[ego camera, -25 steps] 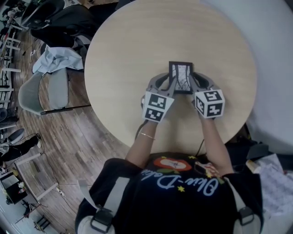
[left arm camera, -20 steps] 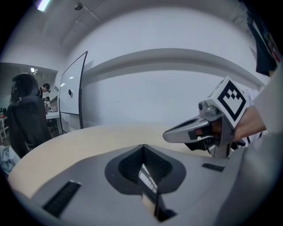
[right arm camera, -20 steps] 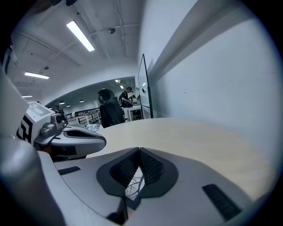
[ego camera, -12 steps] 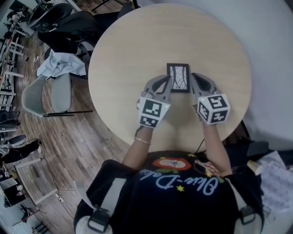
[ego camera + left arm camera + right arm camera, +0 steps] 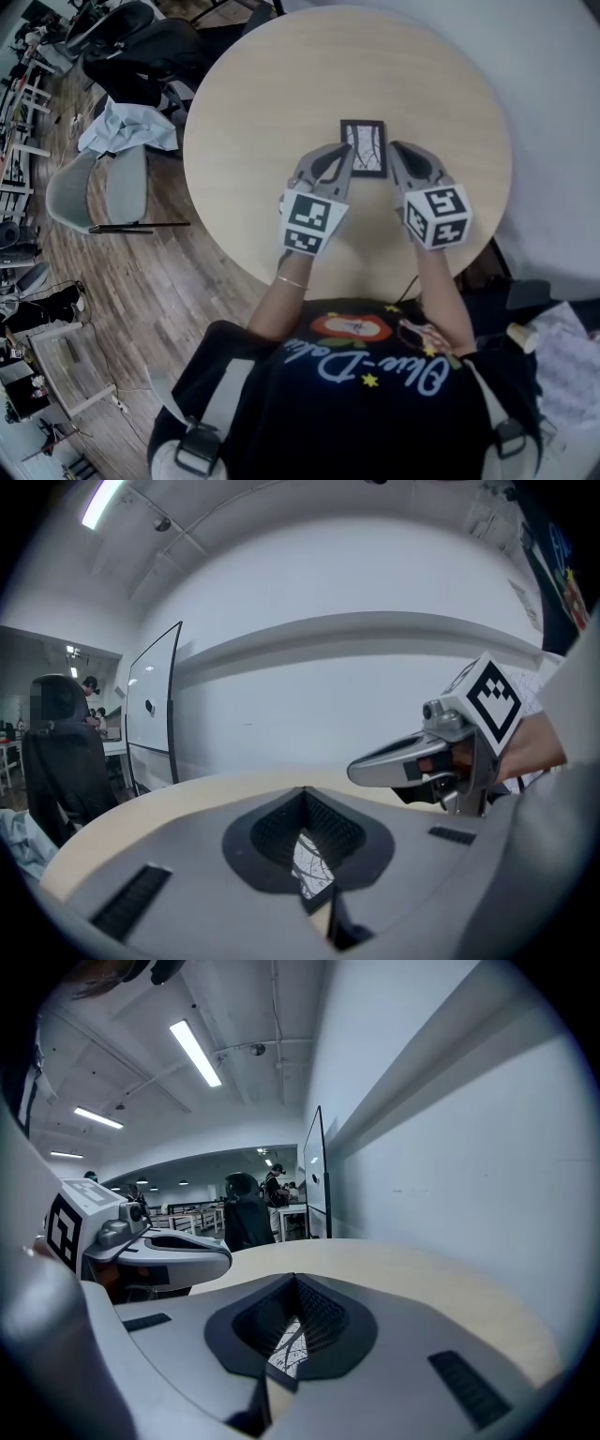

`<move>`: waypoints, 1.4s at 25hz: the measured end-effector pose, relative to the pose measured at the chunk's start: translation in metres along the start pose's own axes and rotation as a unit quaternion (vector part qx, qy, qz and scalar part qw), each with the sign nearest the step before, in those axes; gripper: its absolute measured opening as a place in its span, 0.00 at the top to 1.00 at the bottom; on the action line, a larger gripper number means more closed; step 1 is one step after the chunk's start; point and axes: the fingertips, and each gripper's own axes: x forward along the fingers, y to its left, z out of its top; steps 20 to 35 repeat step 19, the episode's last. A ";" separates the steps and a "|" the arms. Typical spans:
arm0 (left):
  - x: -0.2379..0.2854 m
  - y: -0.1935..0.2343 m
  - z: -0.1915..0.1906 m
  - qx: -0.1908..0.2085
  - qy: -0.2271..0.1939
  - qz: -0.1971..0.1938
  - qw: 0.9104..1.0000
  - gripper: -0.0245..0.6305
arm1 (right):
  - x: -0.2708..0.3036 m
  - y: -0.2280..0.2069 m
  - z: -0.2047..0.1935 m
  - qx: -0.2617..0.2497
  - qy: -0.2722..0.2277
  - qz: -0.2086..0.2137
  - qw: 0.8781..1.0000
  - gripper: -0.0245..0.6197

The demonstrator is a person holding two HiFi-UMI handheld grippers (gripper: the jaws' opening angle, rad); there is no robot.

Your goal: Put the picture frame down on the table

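**The frame is down on the table**

The picture frame lies flat on the round wooden table, a little above the middle of the head view. It has a dark edge and a white picture with thin dark lines on it. Nothing is holding it.

The left gripper is just to the left of the frame in that picture. The right gripper is just to its right. Both point up the picture, along the lower part of the frame. From the head view I cannot tell if their tips touch the frame's sides.

In each gripper view the two fingers are pressed together, and nothing is pinched between them. Where the fingers meet there is a small hole. Through it you can see a bit of the white picture, lying on the table past the fingers.

So I think the main job is done. The frame rests on the table, and neither gripper has hold of it. Only a little seems to be left: taking both grippers away from the frame. The frame sits well in from the table's edge, so it should be safe there.
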 end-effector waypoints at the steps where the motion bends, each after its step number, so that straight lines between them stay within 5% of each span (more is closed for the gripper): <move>1: -0.001 -0.001 0.001 -0.002 -0.002 0.001 1.000 0.96 | -0.001 0.001 0.001 0.000 -0.001 0.000 1.000 0.96; 35: -0.003 0.006 0.004 -0.016 -0.007 0.012 1.000 0.96 | 0.001 0.002 0.006 0.000 -0.004 0.003 1.000 0.97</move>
